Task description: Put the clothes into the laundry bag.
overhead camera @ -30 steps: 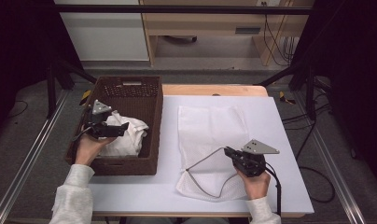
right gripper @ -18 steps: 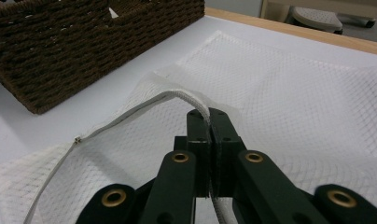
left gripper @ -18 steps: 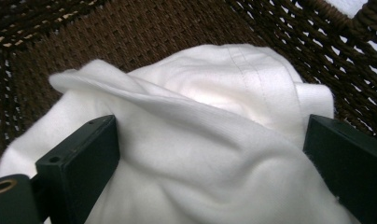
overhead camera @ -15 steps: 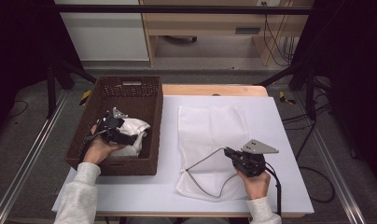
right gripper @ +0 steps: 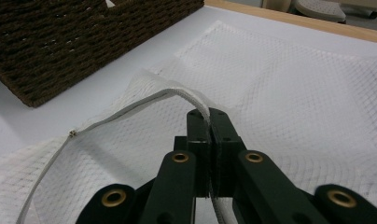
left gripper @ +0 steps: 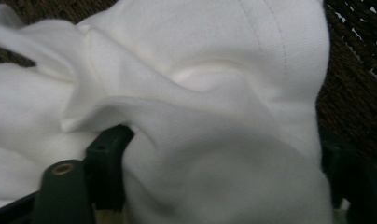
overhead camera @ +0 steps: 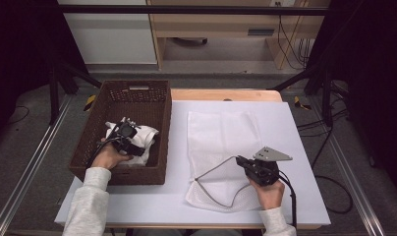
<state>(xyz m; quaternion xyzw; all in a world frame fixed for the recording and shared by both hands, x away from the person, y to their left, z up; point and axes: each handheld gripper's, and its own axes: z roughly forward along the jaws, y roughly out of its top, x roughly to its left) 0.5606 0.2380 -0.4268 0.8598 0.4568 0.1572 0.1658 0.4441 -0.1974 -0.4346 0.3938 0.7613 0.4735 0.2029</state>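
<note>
You work at a white-topped rectangular table (overhead camera: 285, 128) with a pale wooden strip along its far edge. On your left, a dark brown woven rectangular basket (overhead camera: 159, 147) sits directly on the top, its left side at the table's left edge. To its right, near but apart, a white mesh laundry bag (overhead camera: 223, 132) lies flat on the surface, its near end rumpled and lifted.
</note>
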